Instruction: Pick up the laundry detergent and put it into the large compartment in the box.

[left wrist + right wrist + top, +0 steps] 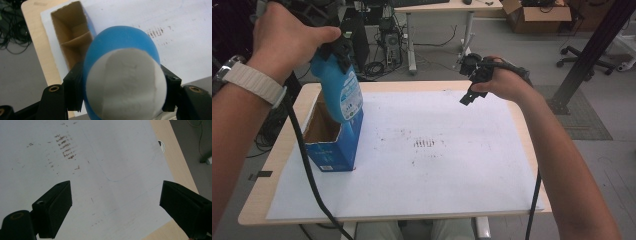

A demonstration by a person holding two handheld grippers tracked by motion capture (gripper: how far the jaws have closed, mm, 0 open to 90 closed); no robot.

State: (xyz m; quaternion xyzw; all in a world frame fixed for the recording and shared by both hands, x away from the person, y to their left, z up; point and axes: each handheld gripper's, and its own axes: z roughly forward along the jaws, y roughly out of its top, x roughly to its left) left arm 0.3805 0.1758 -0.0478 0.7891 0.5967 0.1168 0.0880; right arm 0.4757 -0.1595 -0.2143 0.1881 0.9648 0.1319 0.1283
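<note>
Blue plastic, rounded and smooth, sits between the jaws of the left gripper (pixel 122 85): in the left gripper view the blue plastic bottle with a white base (pixel 125 82) is pinched across its width, both black pads pressed against its sides, base end toward the camera. In the high view the same bottle (pixel 341 87) hangs neck-down from the person's raised left hand (pixel 287 37), its lower end dipping into the open top of the blue cardboard box with a brown inside (pixel 332 137), which stands at about nine o'clock on the white paper sheet (pixel 437 165) covering the pale wooden table (pixel 254 207).

The step in hand looks like lowering the bottle into the box. The left gripper view shows a cardboard divider (pixel 75 41) splitting the interior, so the bottle should be lined up over one compartment (which one it is aimed at cannot be told) and kept upright on the way down; a tilted descent risks catching the divider or tipping the light box. The grip should hold until the bottle is bottomed out.

Farther off, at about one o'clock, the right gripper (pixel 472 82) hovers above the sheet with its jaws wide apart and nothing between them. It could usefully steady the box wall.
</note>
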